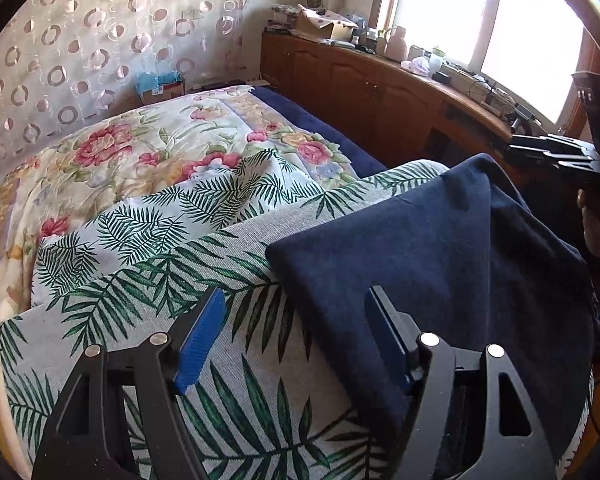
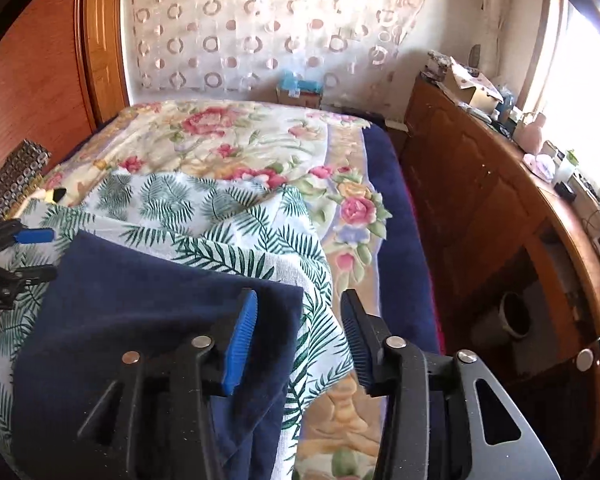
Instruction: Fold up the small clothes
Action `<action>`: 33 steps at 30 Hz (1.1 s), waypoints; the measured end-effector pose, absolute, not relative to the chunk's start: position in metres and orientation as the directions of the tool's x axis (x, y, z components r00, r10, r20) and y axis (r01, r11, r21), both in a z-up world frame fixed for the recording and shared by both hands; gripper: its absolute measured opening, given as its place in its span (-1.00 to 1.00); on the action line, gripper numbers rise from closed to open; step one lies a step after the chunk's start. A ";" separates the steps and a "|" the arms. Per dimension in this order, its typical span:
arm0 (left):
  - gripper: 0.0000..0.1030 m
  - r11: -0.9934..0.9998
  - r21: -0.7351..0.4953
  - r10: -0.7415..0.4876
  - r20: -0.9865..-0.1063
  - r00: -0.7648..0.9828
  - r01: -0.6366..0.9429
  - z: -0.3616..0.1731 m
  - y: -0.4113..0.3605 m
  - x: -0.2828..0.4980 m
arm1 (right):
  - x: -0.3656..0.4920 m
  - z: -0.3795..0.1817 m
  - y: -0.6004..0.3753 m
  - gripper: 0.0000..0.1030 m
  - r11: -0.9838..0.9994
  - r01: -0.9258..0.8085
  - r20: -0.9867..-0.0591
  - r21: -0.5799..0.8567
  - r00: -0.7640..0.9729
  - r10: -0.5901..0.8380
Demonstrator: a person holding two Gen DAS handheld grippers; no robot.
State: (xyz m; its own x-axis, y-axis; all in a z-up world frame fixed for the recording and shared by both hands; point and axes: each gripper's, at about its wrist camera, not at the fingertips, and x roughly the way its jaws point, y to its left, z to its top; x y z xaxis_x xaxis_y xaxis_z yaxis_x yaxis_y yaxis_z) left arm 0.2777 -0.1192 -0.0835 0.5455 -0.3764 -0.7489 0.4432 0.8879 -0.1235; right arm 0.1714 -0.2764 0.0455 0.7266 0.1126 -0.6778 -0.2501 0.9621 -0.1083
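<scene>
A navy blue garment (image 1: 440, 260) lies folded on a palm-leaf print cloth (image 1: 160, 288) spread over the bed. My left gripper (image 1: 294, 320) hovers open over the garment's left edge; its right finger is above the navy fabric and its left finger above the leaf cloth. In the right wrist view the garment (image 2: 140, 300) fills the lower left. My right gripper (image 2: 300, 332) stands open at the garment's right corner, with its left finger over the fabric and nothing pinched. Each gripper also shows in the other's view, the right gripper (image 1: 560, 152) and the left gripper (image 2: 28, 252).
A floral bedspread (image 2: 228, 140) covers the bed, with a dark blue blanket (image 2: 396, 216) along its right edge. A wooden cabinet (image 2: 480, 184) with a cluttered top runs under the bright window (image 1: 500, 12). A round container (image 2: 512, 316) stands on the floor.
</scene>
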 end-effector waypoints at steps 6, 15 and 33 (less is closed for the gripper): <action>0.41 0.894 -0.141 -0.376 -0.752 0.542 0.425 -0.088 -0.121 0.286 | 0.185 0.009 -0.286 0.11 0.952 -0.304 -0.721 -0.041 0.669 0.183; -0.16 0.877 -0.172 -0.411 -0.750 0.518 0.448 -0.091 -0.127 0.288 | 0.214 -0.012 -0.288 0.11 0.930 -0.365 -0.756 0.029 0.601 0.260; -0.90 0.867 -0.161 -0.450 -0.660 0.602 0.471 -0.041 -0.126 0.260 | 0.165 0.029 -0.289 -0.71 0.881 -0.472 -0.630 0.009 0.682 0.372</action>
State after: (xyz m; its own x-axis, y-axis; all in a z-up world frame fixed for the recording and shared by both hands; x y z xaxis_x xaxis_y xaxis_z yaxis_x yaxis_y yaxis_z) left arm 0.2599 -0.1260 -0.0408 0.6017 -0.4498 -0.6600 0.4714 0.8671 -0.1612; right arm 0.1652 -0.2889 0.0290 0.6820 0.3718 -0.6299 -0.4721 0.8815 0.0091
